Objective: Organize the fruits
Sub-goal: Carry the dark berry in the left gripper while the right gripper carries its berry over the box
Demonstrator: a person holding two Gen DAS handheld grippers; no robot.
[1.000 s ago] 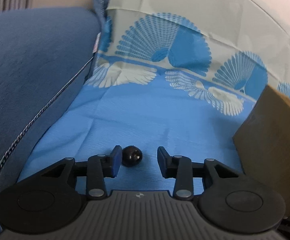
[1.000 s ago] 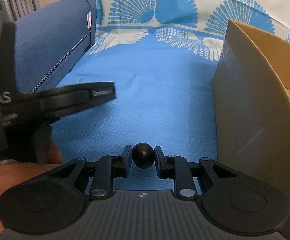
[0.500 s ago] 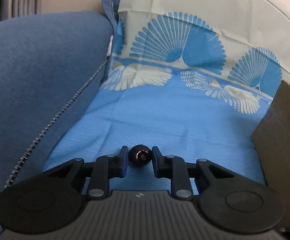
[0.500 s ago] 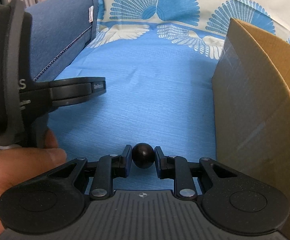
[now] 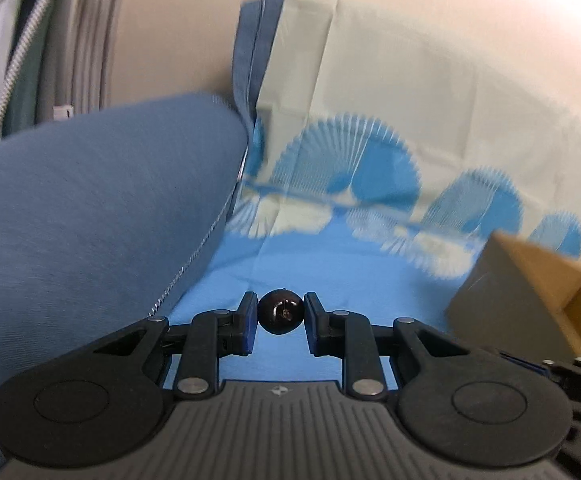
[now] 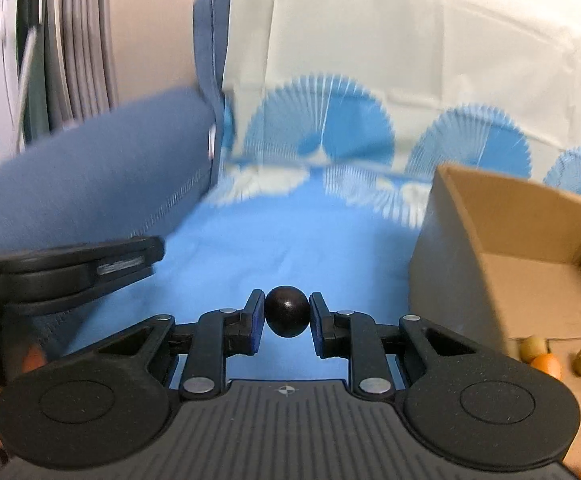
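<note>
Both grippers have risen since a second ago: the blue sheet has dropped lower in each view, more of the pale wall shows, and the left jaws, then wide around their fruit, have closed on it. At far left in the left wrist view lies a blue cushion [image 5: 90, 216] with a zip along its edge; beside it the blue sheet [image 5: 314, 272], printed with fan shapes, runs up the back. Just right of that, the left gripper [image 5: 280, 316] stands narrow, its blue pads pressing both sides of a small dark round fruit [image 5: 280, 314] whose stem end faces the camera, held clear above the sheet. Further right sits a cardboard box [image 5: 510, 296], open at the top. In the right wrist view the left gripper's black body [image 6: 70, 268] crosses the left edge, with a person's fingers [image 6: 34, 358] under it. At centre the right gripper [image 6: 286, 316] is likewise narrow, clamped on a second dark fruit [image 6: 286, 316]. To its right the box [image 6: 462, 264] holds small orange fruits [image 6: 546, 364] and greenish fruits [image 6: 532, 346] on its floor.
</note>
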